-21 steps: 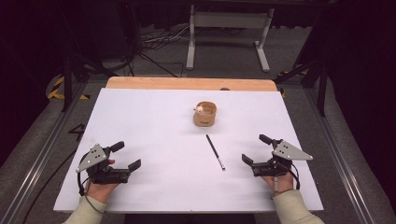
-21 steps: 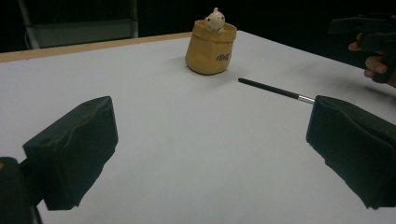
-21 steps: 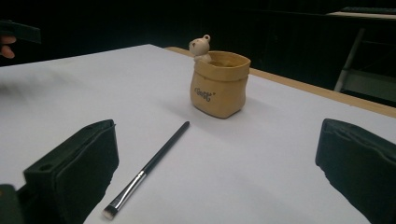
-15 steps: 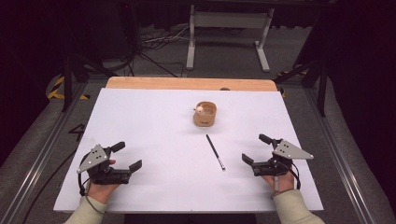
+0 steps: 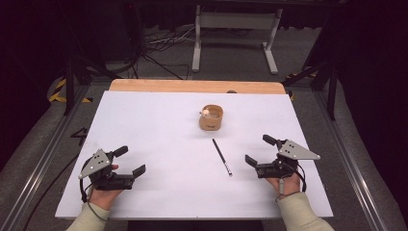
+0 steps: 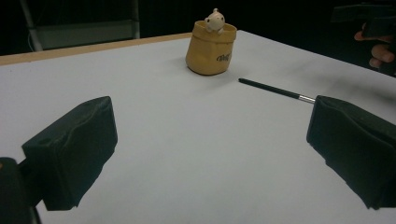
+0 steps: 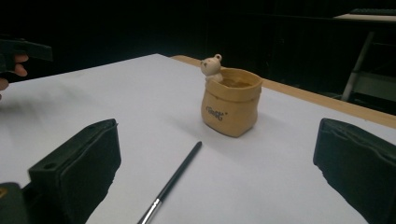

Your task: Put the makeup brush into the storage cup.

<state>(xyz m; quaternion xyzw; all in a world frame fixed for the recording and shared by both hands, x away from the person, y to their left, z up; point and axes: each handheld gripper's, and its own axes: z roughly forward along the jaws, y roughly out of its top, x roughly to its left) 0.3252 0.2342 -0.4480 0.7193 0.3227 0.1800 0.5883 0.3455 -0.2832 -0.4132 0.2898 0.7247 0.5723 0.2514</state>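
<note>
Now 2 spread, empty grippers flank a black pen [image 5: 222,157] on the white table [image 5: 154,125].

At 12 o'clock from the pen stands a tan pouch-shaped pot [image 5: 211,118] with a small bear figure [image 5: 206,113] perched on its rim; its inside cannot be made out. The pen lies flat just below the pot, its long axis running from 11 o'clock to 5 o'clock, silver tip toward 5. The left gripper [image 5: 126,160] rests at 8 o'clock, the right gripper [image 5: 259,149] at 3 o'clock, both with jaws released, holding nothing. Compared with 0.7 s earlier, nothing has shifted.
</note>
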